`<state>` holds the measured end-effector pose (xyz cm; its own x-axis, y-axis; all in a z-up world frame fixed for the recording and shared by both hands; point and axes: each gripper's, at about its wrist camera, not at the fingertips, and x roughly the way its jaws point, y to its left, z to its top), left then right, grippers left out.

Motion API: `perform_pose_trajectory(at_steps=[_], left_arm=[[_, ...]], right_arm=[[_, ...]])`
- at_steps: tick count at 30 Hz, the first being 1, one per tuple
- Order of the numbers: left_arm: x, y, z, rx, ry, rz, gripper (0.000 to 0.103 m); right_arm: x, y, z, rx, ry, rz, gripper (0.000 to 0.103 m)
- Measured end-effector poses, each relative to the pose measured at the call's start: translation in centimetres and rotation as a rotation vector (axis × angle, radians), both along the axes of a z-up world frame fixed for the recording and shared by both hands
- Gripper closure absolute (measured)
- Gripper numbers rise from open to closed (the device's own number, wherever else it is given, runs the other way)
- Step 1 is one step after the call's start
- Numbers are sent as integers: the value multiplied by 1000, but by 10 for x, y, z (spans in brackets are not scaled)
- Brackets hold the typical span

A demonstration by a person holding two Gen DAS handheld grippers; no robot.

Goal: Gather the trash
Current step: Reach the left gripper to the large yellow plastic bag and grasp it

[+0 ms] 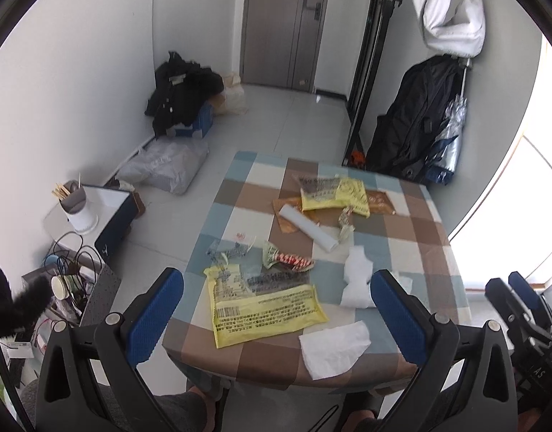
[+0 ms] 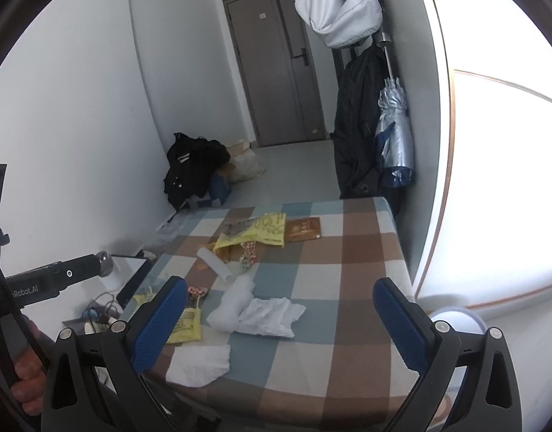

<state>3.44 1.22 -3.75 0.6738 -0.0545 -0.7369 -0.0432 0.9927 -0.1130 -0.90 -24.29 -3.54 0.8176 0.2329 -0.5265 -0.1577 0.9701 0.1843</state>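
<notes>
Nothing picked up yet — all the trash is on the table.

Your left gripper (image 1: 276, 309) and right gripper (image 2: 279, 320) both hang spread wide and empty above the near edge of the checked table (image 2: 366, 252). The yellow bag (image 1: 265, 306), 2 tissues (image 2: 200, 363) near the front edge, the white tube (image 1: 308, 226) and wrappers (image 1: 286, 261) are yours to grab — the right half of the cloth is bare, so you've got room there.

Likely a home entryway: a door (image 1: 276, 25), hung coats (image 2: 358, 126), an umbrella (image 2: 394, 136), and a checkered-cloth table (image 1: 434, 252).
</notes>
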Motion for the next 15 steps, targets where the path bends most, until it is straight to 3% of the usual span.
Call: perform_pose_trajectory(at_steps=[5, 13, 15], left_arm=[[23, 24, -23, -22, 136, -38, 1], [50, 39, -76, -72, 420, -84, 1], [54, 38, -84, -69, 446, -85, 1]], right_arm=[[18, -3, -10, 23, 47, 18, 0], [48, -9, -28, 42, 134, 41, 0], [56, -11, -33, 49, 168, 48, 0]])
